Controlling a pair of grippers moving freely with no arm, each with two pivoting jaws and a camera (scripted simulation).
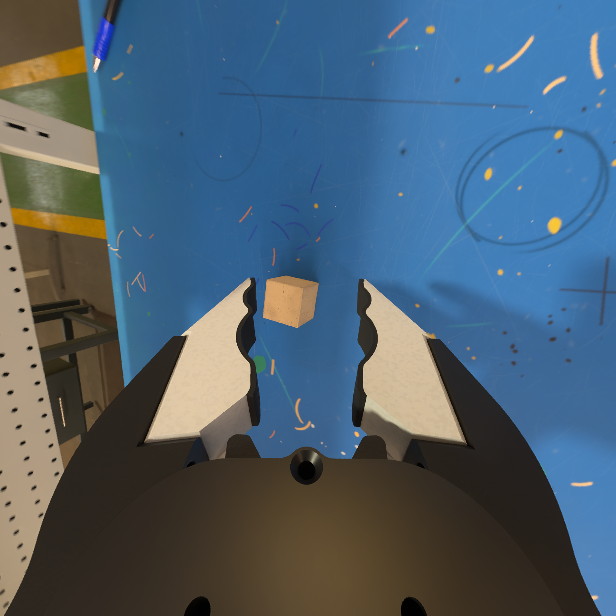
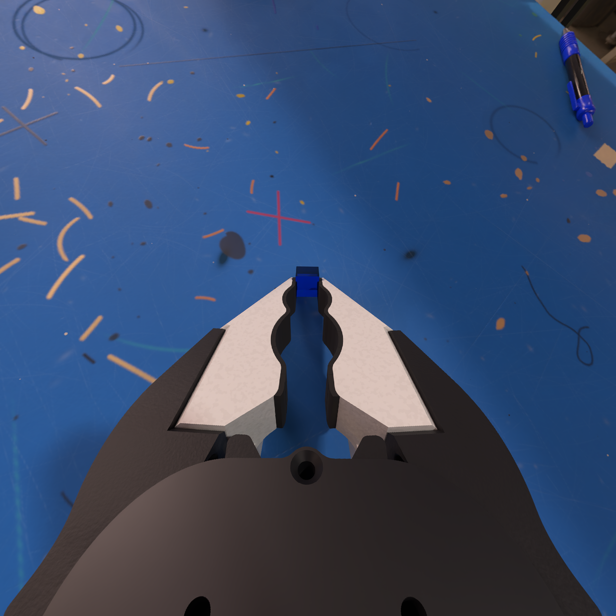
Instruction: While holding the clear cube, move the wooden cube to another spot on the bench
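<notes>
Left wrist view: the left claw (image 1: 306, 293) is spread wide over the blue tabletop (image 1: 400, 166), and the wooden cube (image 1: 289, 301) sits on the tabletop between the fingertips, nearer the left finger, touching neither. A blue pen (image 1: 104, 35) lies far beyond the cube at the tabletop's left edge. A perforated grey panel (image 1: 20, 400) stands off the tabletop, left of the cube.

Right wrist view: the right claw (image 2: 307, 286) is narrow, pinching the clear cube (image 2: 307, 283) right at its fingertips; the cube looks deep blue here. A red cross mark (image 2: 278, 217) is drawn just beyond the cube. The pen (image 2: 576, 78) lies far off to the cube's upper right, near the tabletop (image 2: 433, 233) edge.
</notes>
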